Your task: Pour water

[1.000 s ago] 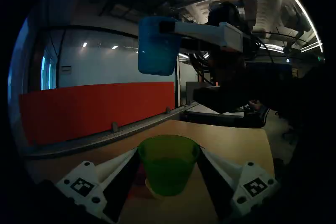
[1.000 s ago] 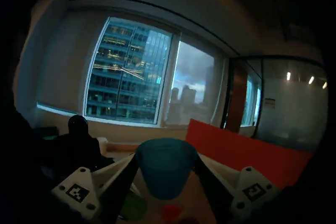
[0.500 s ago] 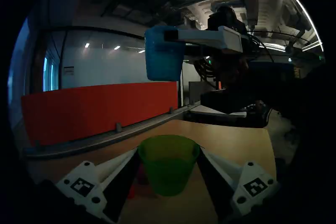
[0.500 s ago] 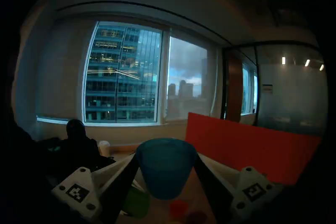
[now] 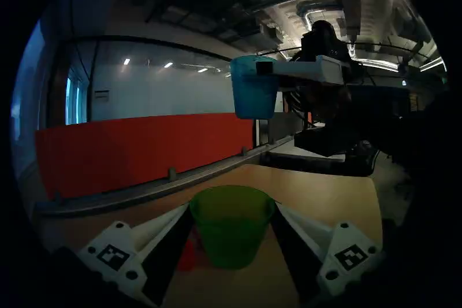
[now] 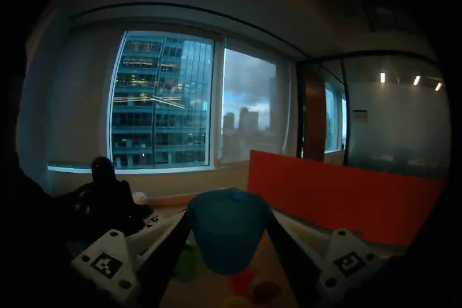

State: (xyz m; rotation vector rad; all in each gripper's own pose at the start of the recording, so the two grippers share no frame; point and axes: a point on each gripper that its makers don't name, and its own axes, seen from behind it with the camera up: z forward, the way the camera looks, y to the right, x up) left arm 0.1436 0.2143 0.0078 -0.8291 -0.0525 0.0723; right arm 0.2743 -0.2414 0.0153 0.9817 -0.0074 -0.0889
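The left gripper [image 5: 232, 211], fingers closed to cup width, grips an upright green cup [image 5: 232, 238] low over the wooden table [image 5: 329, 195]. The right gripper [image 6: 228, 216] likewise clamps a blue cup [image 6: 228, 244], high and farther right.

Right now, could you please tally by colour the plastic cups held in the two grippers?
Green: 1, the translucent green plastic cup between the fingers of the left gripper.
Blue: 1, the translucent blue plastic cup between the fingers of the right gripper.
Total: 2 cups.
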